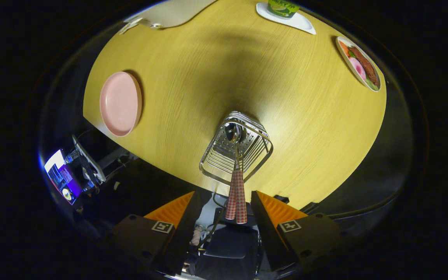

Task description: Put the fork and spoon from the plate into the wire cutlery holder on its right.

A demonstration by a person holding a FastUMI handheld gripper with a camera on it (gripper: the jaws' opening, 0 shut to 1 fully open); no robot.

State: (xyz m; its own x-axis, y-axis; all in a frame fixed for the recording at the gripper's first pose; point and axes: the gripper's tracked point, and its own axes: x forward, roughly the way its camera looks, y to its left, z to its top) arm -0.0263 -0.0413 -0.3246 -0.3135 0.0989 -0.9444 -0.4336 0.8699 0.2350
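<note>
The wire cutlery holder (236, 149) stands on the round yellow table (305, 116), near its close edge and just ahead of my fingers. Two pieces of cutlery with red-and-white checked handles (236, 196) stand in it side by side. The handles lean back toward me and end between my fingertips, touching neither. A shiny spoon bowl (233, 133) shows inside the wires; I cannot make out the fork's head. My gripper (225, 194) is open, one finger on each side of the handles. The pink plate (120, 103) lies well left of the holder.
A white tray (300, 22) with a green cup (283, 7) sits at the table's far side. A plate of food (360, 64) is at the far right. A device with a lit screen (62, 177) stands below the table's left edge. A dark chair (230, 243) is under my fingers.
</note>
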